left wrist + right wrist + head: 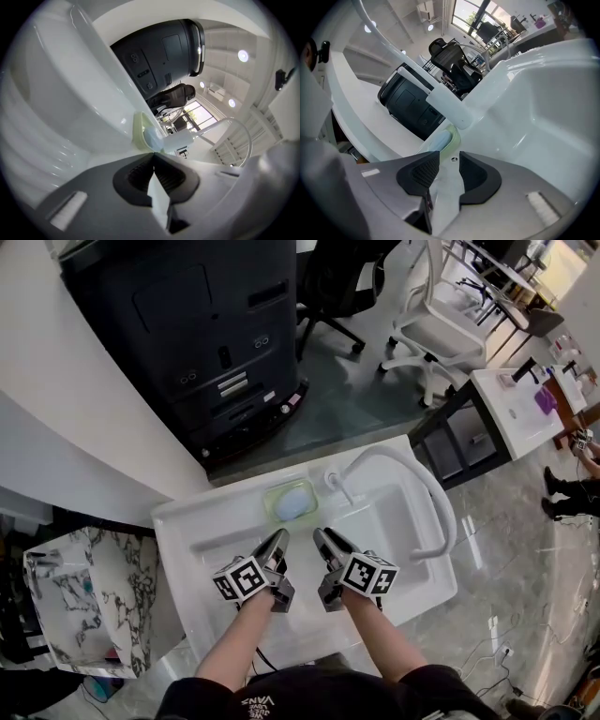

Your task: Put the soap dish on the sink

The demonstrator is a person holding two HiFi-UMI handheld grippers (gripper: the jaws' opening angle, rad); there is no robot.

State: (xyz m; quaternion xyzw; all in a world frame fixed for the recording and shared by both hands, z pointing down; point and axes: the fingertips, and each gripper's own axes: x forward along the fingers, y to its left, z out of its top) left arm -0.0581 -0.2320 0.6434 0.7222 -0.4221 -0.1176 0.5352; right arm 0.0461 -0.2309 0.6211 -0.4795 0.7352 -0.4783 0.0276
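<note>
**Position of soap dish relative to both grippers**

Forearms enter from the bottom edge of the head view, side by side and nearly parallel. Both reach forward over the basin of the white sink (192,535).

The left gripper (279,538) has its jaws closed tip to tip, with nothing between them. The right gripper (325,538) has its jaws a little apart. Only the sink surface shows through the gap, so it carries nothing. Both grippers point forward and slightly downward. The two sets of tips are close together and level with each other.

The soap dish (270,502) is pale green and holds a bluish soap (293,504). It rests on the back ledge of the sink, just beyond the gripper tips and apart from both. It lies almost straight ahead of the left gripper, and ahead and slightly left of the right one. The left hand is therefore marginally nearer. The long axis of the dish appears to run along the ledge, across the line on which the grippers point. The faucet (336,482) rises from the ledge just beside the dish on its right.

Judgement: the dish already sits on the sink. Any re-grasp would call for a short forward reach, and the faucet base would crowd the right-hand approach.

Beyond the sink stand a dark office machine (187,324) and office chairs (431,324), both well apart from the work.
</note>
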